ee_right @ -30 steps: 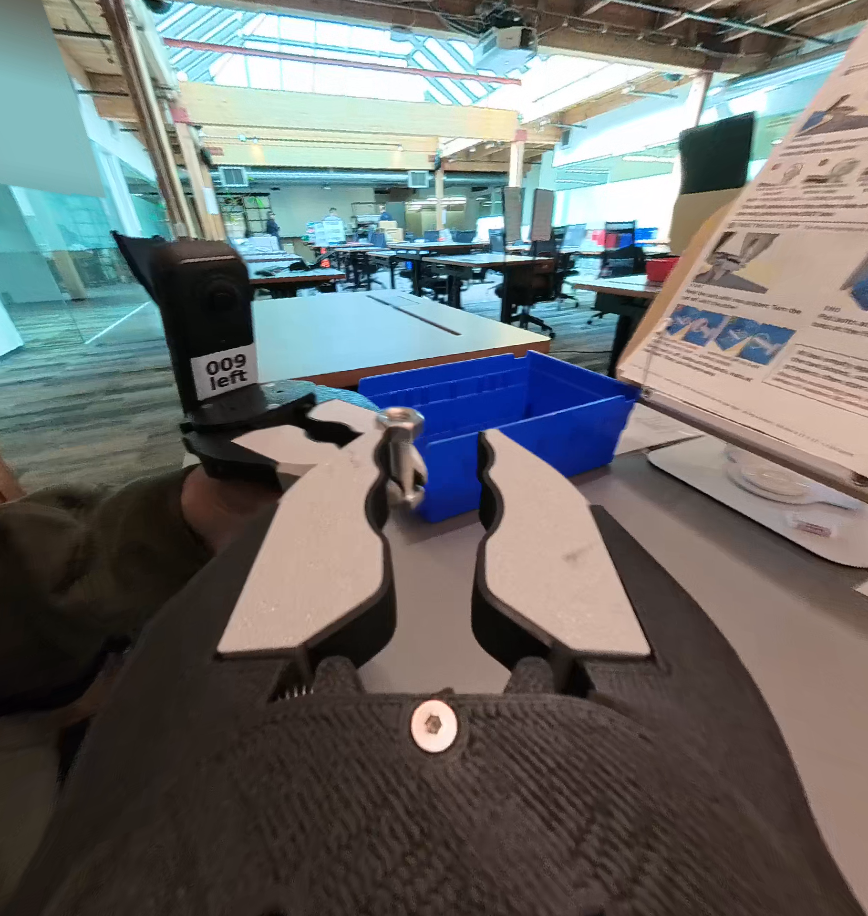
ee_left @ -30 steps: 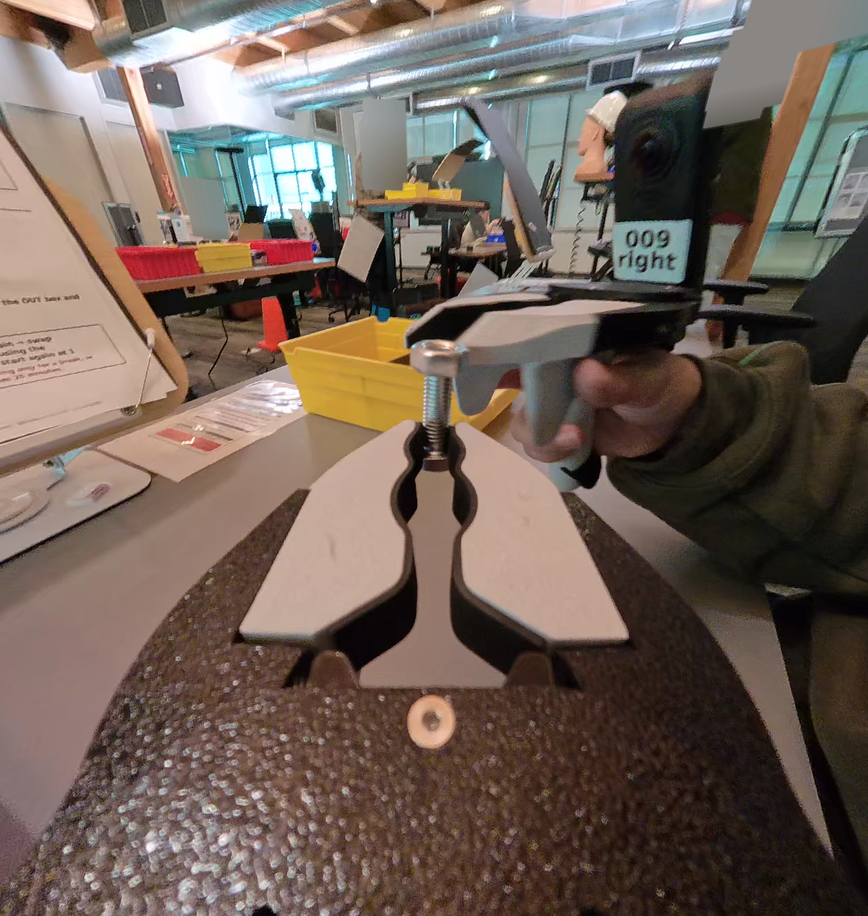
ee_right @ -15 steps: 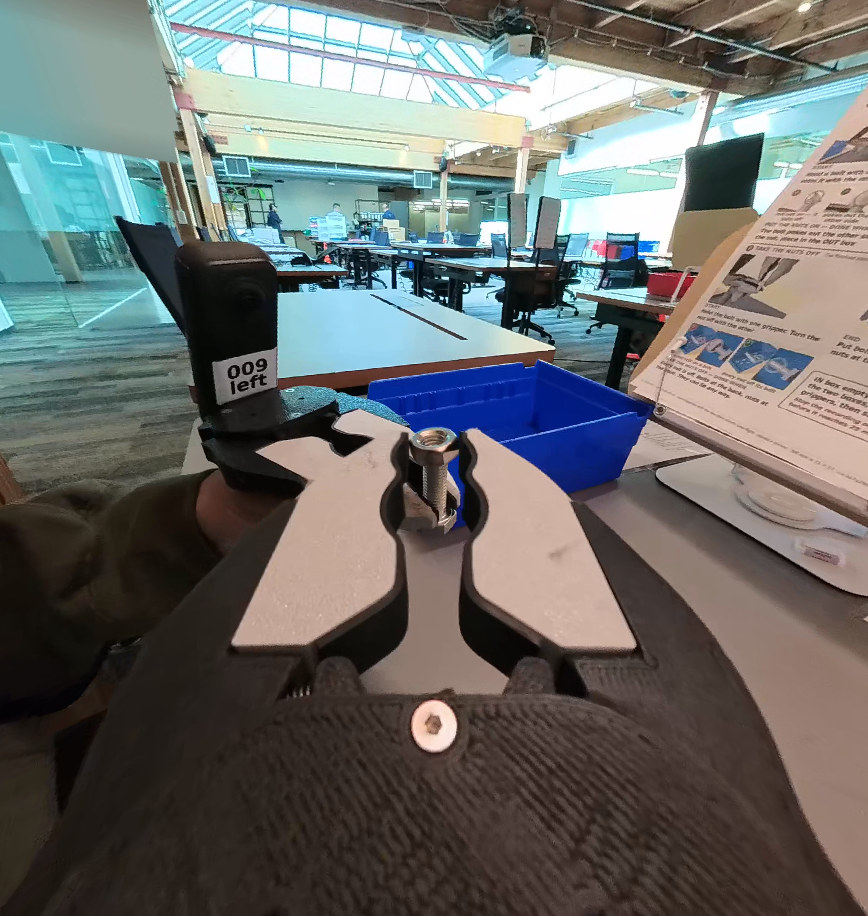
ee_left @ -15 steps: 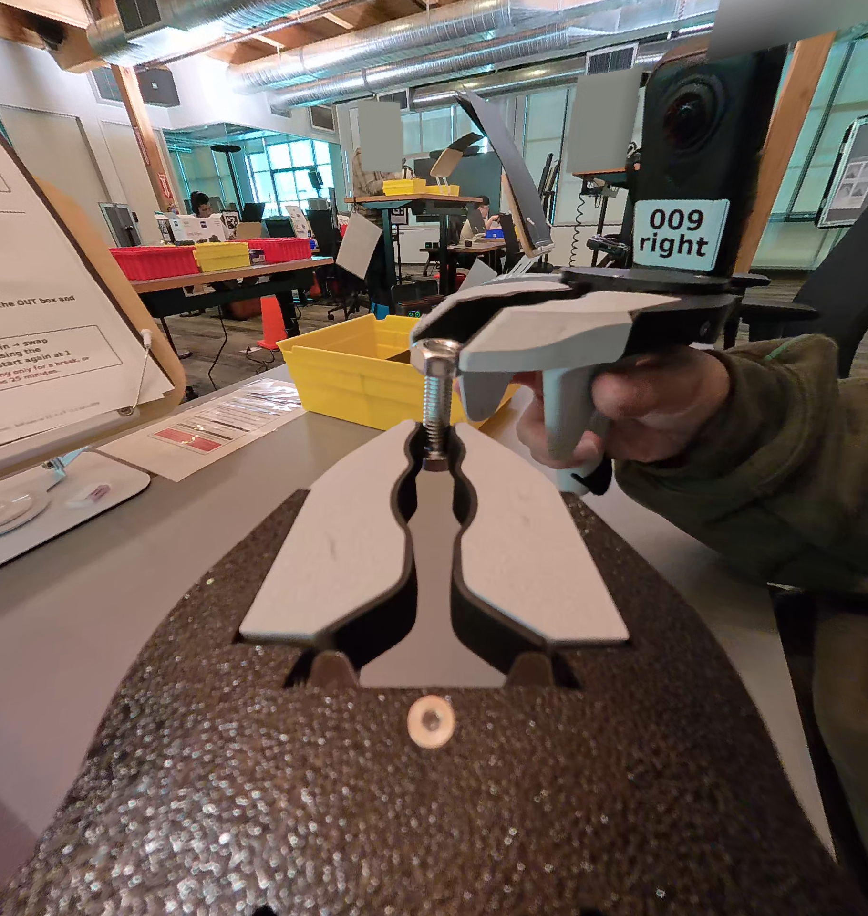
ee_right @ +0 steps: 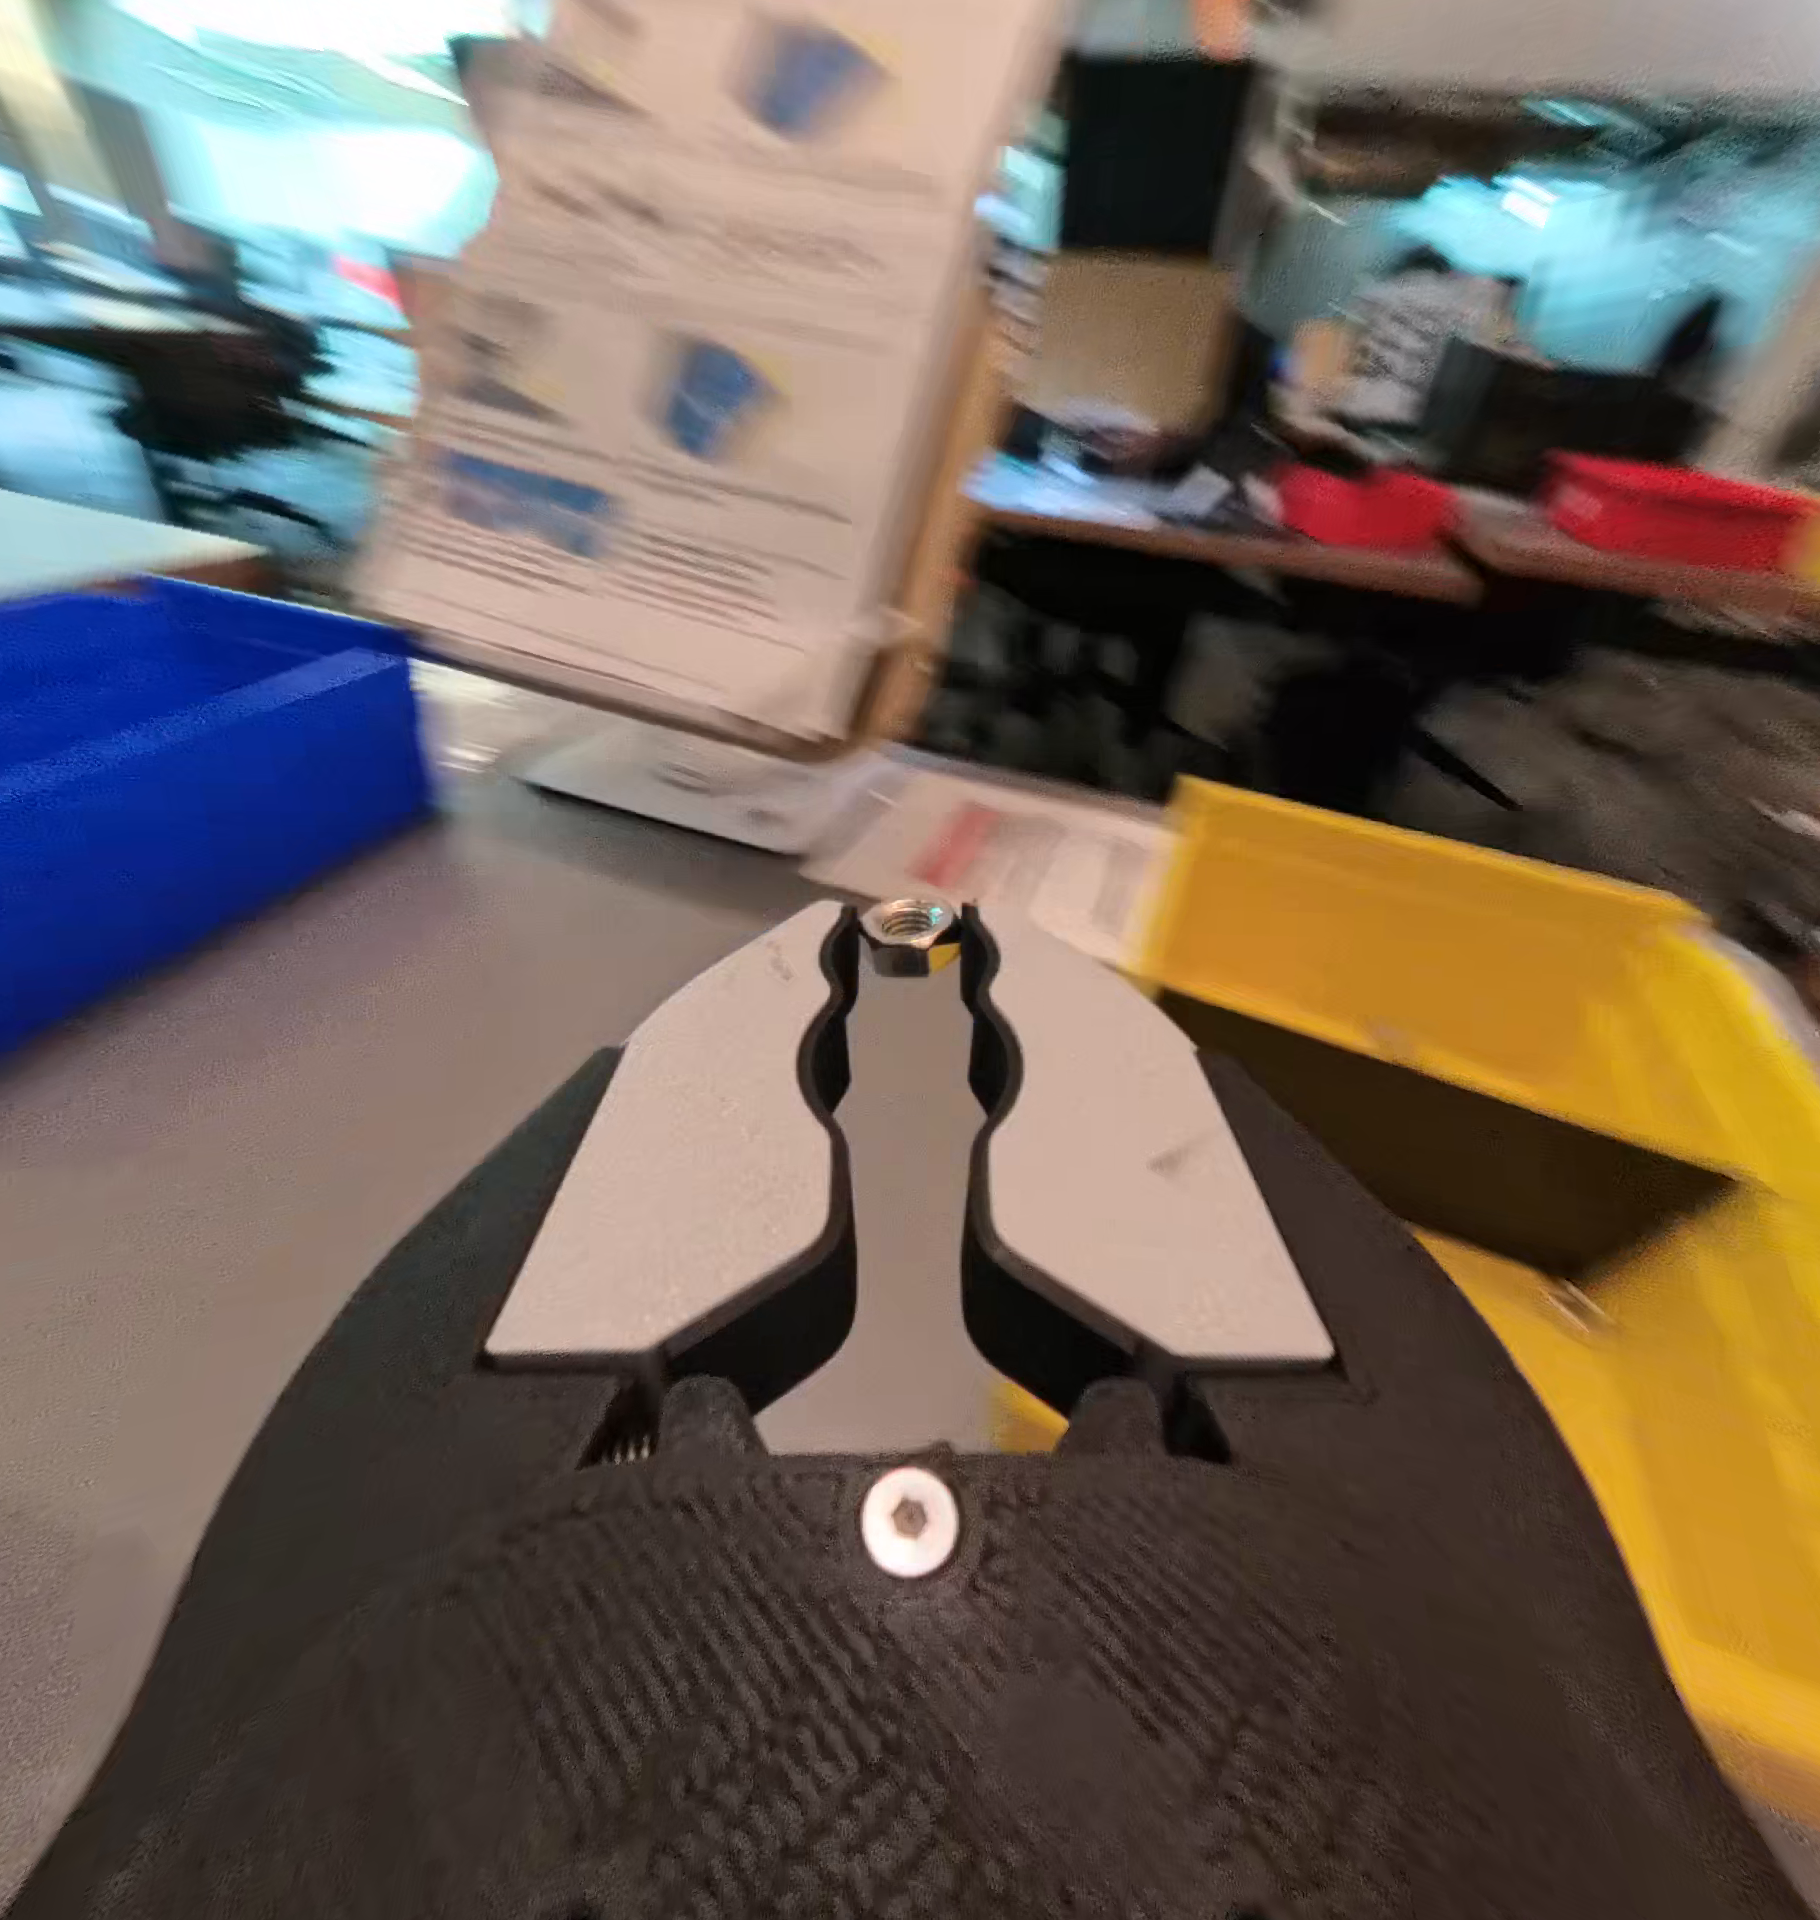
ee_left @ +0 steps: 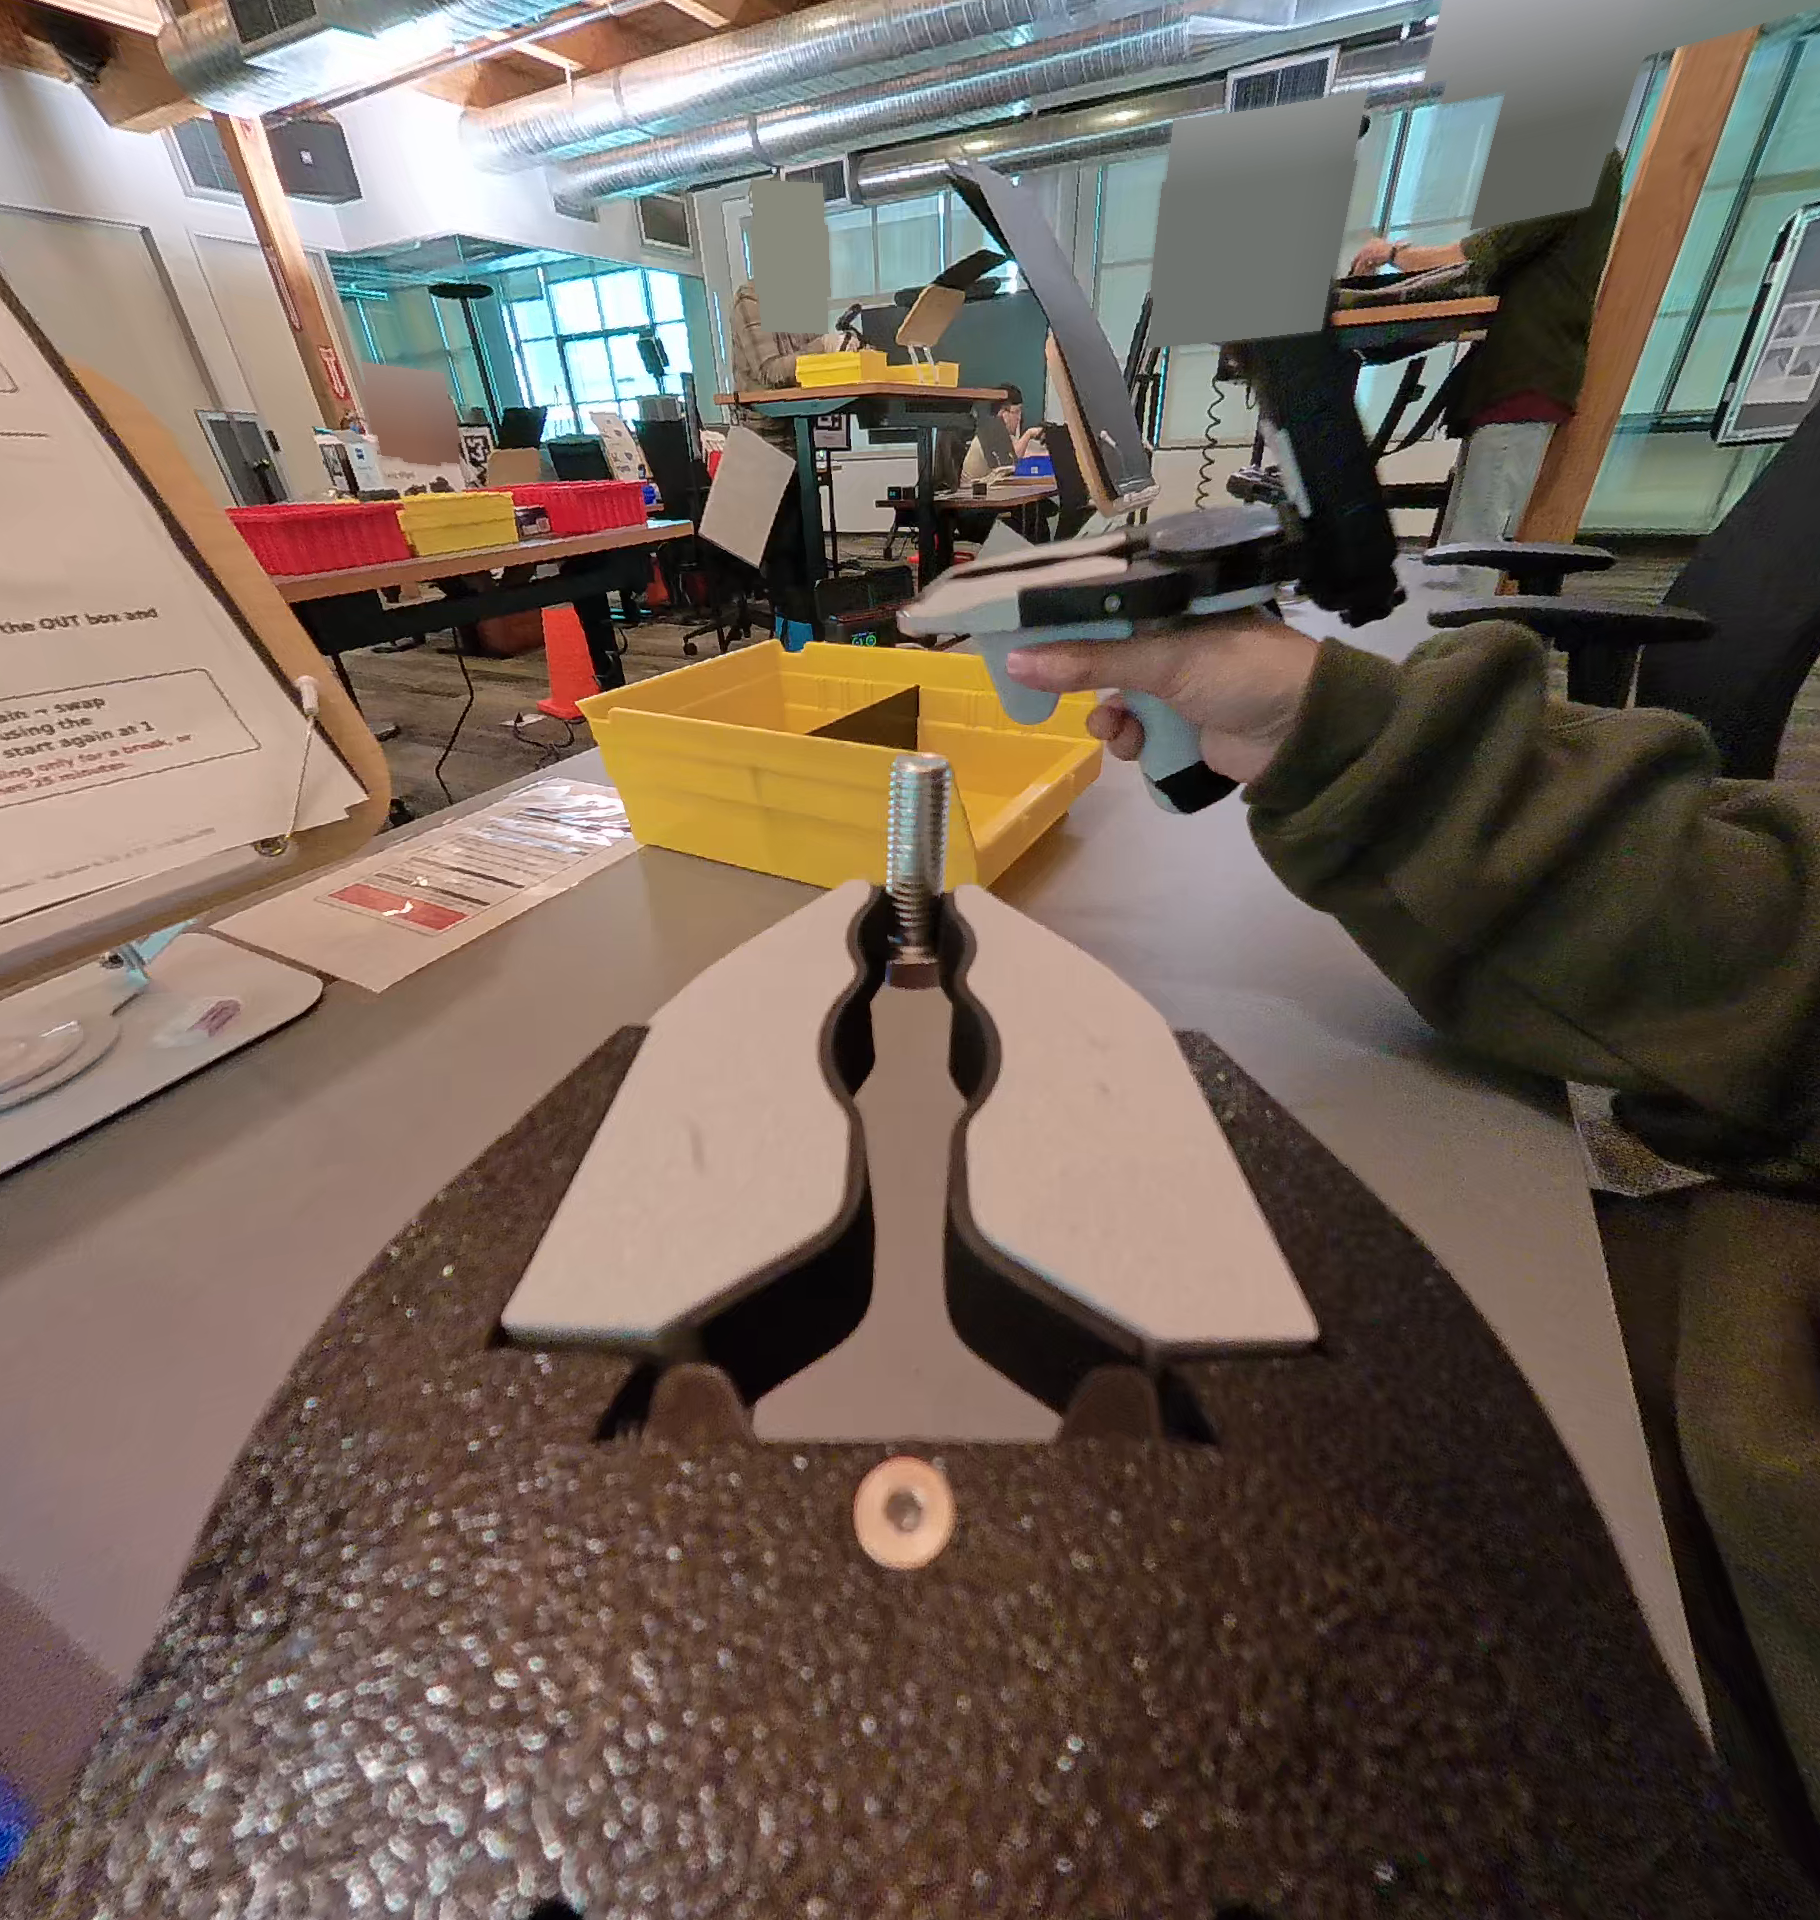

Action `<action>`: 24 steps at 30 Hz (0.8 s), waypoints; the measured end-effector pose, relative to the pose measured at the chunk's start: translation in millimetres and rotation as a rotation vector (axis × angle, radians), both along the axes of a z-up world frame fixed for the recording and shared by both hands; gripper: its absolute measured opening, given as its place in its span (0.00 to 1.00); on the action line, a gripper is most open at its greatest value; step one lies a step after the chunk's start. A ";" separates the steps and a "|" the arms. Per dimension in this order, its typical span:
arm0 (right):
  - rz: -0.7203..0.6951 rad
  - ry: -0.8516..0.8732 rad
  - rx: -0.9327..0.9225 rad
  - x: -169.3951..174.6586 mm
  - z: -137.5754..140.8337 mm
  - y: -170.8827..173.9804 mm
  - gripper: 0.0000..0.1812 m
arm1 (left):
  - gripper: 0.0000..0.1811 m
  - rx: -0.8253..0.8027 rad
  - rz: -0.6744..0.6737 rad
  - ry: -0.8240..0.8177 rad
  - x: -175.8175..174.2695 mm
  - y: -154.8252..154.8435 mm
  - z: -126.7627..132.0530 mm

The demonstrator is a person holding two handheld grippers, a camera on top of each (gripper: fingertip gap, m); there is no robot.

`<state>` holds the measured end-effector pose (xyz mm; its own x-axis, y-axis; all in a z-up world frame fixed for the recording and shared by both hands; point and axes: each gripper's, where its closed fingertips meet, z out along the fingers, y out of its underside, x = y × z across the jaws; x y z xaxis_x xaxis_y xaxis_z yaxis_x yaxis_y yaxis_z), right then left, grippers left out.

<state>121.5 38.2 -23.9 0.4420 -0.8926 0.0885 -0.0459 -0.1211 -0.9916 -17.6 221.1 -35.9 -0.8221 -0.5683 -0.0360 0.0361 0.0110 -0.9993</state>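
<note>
I was working in an open-plan workshop-like lab: exposed metal ducts (ee_left: 885, 94) and timber beams overhead, rows of standing desks (ee_left: 864, 400) with red parts bins (ee_left: 314, 535) far left, a yellow bin (ee_left: 844, 769) on my grey table (ee_left: 210, 1195), and what looked like an instruction sheet (ee_left: 75, 644) propped near left.

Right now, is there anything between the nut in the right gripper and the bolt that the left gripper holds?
Nothing visible. The bolt stands upright in the left gripper, its threaded end free. The right gripper, shut on the nut, hangs higher and to the right, near the yellow bin; only open air separates them.
</note>
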 end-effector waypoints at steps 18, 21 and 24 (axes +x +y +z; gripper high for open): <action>0.831 0.054 -0.002 -105.6 -10.8 104.8 0.20 | 0.05 0.015 -0.062 0.025 3.3 -24.0 -9.7; 0.983 -0.021 0.099 -142.3 9.3 144.9 0.16 | 0.05 0.017 -0.090 0.006 -0.8 -30.2 -7.1; 1.028 -0.028 0.102 -152.0 10.2 162.8 0.15 | 0.05 0.028 -0.108 -0.002 -4.7 -33.7 -7.1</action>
<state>-30.4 200.9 -13.7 0.9945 -0.0886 0.0554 0.0552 -0.0039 -0.9985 -22.3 187.4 -42.9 -0.8782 -0.4754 -0.0525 0.0409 0.0348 -0.9986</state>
